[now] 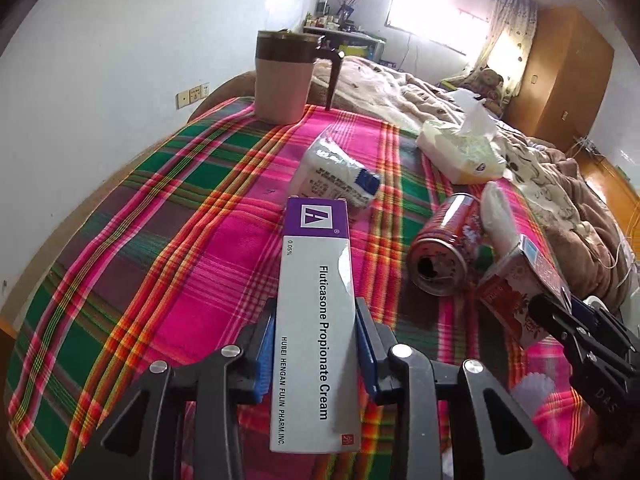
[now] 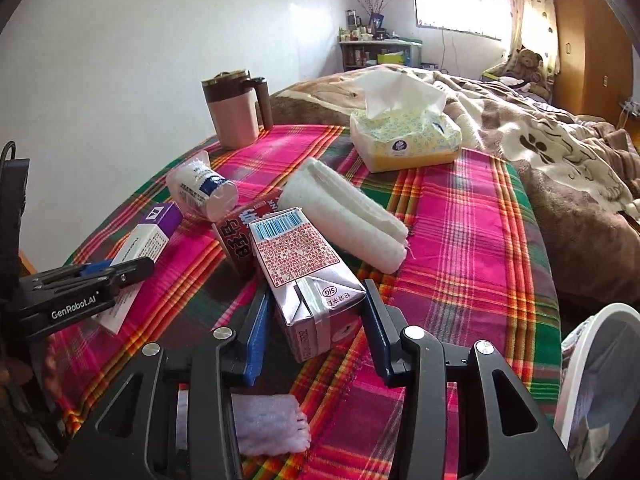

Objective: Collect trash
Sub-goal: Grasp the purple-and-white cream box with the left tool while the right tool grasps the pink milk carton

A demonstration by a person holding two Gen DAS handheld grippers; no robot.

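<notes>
My left gripper (image 1: pixel 316 320) is shut on a white and purple cream box (image 1: pixel 316 312), which points forward over the plaid cloth; the box also shows in the right wrist view (image 2: pixel 146 240). My right gripper (image 2: pixel 314 300) has its jaws on both sides of a red drink carton (image 2: pixel 304 268); whether they press it I cannot tell. The carton also shows in the left wrist view (image 1: pixel 516 292). A red can (image 1: pixel 444 248) lies on its side beside the carton. A white wrapped pack (image 1: pixel 340 172) lies beyond the cream box.
A pink mug with a brown lid (image 1: pixel 282 76) stands at the far edge of the plaid table (image 1: pixel 160 240). A yellow tissue pack (image 2: pixel 408 136) and a rolled white towel (image 2: pixel 348 216) lie on it. A white bin (image 2: pixel 600 380) is at the right. A bed lies beyond.
</notes>
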